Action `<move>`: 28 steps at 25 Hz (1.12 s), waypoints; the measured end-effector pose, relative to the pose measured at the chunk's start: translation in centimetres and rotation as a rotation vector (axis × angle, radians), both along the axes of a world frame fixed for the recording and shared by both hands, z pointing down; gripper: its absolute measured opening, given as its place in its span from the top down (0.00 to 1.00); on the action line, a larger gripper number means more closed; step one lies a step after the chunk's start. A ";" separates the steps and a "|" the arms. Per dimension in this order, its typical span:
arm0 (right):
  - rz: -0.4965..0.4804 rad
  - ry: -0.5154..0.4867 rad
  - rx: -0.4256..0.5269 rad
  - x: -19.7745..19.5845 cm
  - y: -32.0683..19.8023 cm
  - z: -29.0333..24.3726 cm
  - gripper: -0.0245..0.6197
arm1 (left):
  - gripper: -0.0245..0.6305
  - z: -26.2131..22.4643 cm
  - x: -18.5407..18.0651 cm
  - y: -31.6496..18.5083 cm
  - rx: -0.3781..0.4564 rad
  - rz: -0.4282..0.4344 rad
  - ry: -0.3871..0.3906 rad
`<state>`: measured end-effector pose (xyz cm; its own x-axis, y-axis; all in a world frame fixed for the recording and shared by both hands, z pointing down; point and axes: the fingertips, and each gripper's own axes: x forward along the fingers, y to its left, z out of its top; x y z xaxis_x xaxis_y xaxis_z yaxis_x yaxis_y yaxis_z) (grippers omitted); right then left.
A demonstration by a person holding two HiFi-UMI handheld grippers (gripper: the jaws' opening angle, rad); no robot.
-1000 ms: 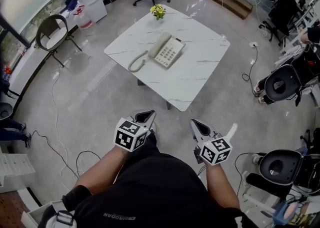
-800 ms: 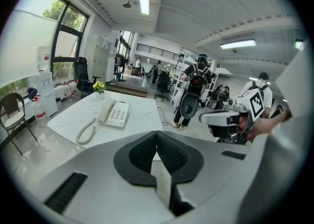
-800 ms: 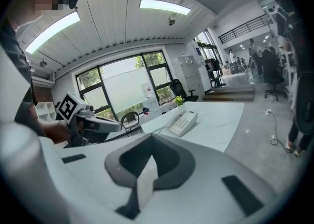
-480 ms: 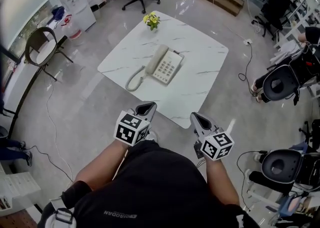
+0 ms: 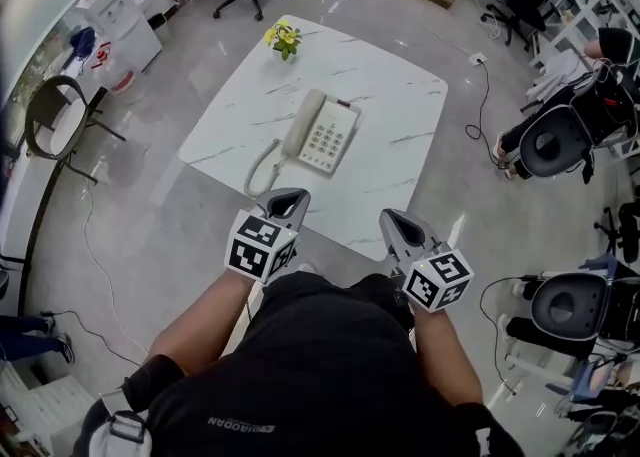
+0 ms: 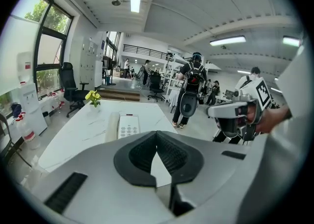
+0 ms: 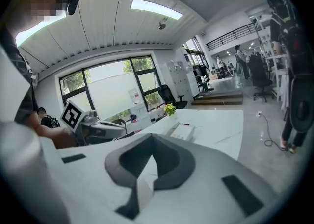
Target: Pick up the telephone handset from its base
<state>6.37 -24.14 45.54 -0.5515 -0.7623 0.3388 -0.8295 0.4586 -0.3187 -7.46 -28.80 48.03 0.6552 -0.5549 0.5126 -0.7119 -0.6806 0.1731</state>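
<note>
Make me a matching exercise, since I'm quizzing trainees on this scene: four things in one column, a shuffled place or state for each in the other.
1. handset
2. flowers
3. coiled cord
4. left gripper

A. shut, nothing between its jaws
B. at a far corner of the table
C. resting on its base
D. curling on the table, nearer the person than the handset

Pairs: 1-C, 2-B, 3-D, 4-A.

one table (image 5: 385, 95), one telephone (image 5: 322, 133), one flower bunch (image 5: 283, 37), two grippers (image 5: 289, 197) (image 5: 392, 217).
</note>
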 end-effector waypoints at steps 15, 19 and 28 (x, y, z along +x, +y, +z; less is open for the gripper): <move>-0.012 -0.014 -0.017 0.9 -3.4 0.9 0.96 | 0.96 -0.2 0.3 -1.9 0.010 -0.046 0.004; -0.031 0.012 0.003 1.0 -3.9 0.7 0.96 | 0.96 -0.5 0.0 -2.5 0.024 -0.068 -0.001; -0.035 0.003 0.004 0.9 -3.8 1.2 0.96 | 0.96 -0.3 0.0 -2.1 0.019 -0.079 -0.009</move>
